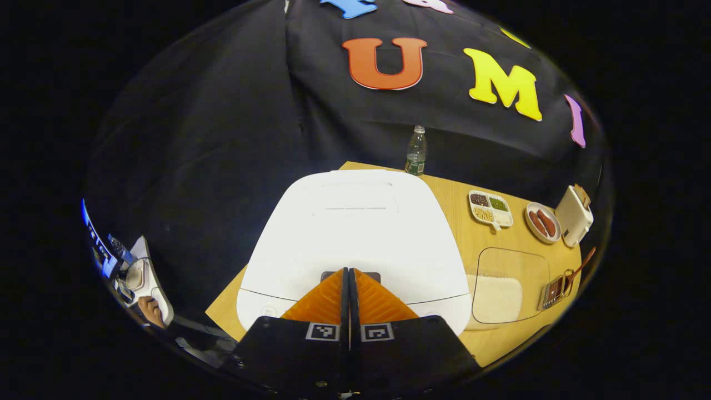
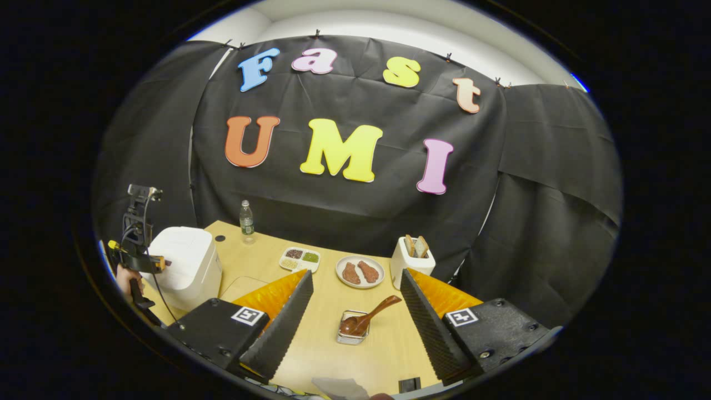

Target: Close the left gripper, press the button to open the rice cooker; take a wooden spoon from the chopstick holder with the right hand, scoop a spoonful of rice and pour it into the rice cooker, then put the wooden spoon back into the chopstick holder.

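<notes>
Your left gripper (image 1: 349, 272) has its two orange fingers pressed flat together with nothing between them, and their joined tip sits right at the dark button (image 1: 373, 274) on the front edge of the white rice cooker (image 1: 355, 222). Whether the tip already bears on the button, you cannot tell from the left gripper view. The lid is down, so opening it is the step in hand.

Keep the fingers together and push straight along their own line, so the narrow tip does not slide off the button onto the smooth lid. Press firmly but briefly. The cooker stands near the table (image 1: 461, 244) edge on that side, so a hard shove could nudge it. Once the lid pops, draw the gripper back and low, since the lid will likely swing up toward you.

Your right gripper (image 2: 355, 303) hangs wide open and empty above the table. Straight ahead between its fingers stands the small wire chopstick holder (image 2: 350, 329) with the wooden spoon (image 2: 369, 316) leaning in it, handle tilted up to the right. Hold that hand where it is; it is well lined up for the pick.

The clear tray of rice (image 1: 497, 297) lies just beside the cooker, between it and the holder, so the later scoop and pour should be a short trip.
</notes>
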Demonstrator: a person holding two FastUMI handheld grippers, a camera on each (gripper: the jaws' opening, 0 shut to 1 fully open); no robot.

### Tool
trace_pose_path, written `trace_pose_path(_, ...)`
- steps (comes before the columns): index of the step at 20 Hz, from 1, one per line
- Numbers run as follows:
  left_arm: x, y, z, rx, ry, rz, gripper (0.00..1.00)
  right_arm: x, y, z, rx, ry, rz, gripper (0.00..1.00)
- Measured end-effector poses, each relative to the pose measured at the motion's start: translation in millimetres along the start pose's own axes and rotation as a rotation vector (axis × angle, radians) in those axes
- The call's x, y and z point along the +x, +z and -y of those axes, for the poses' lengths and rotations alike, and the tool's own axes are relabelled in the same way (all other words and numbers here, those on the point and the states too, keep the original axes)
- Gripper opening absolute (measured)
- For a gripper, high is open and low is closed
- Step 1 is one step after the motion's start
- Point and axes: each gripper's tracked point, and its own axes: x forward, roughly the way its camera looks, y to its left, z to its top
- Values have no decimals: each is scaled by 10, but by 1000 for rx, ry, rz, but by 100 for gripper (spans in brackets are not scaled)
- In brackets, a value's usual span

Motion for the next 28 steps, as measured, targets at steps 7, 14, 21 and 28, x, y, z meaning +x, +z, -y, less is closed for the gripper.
trace_pose_path(7,-30,108,-13,-46,-19,6,0,25,27,-5,16,8,14,100)
trace_pose_path(14,-1125,1582,-233,-42,95,667,11,-42,284,67,123,21,168,100)
trace_pose_path(21,-1920,1824,-44,8,15,803,49,-78,339,189,121,-11,210,100)
trace_pose_path(28,-2234,1710,84,26,-60,801,94,-110,343,265,124,-29,229,100)
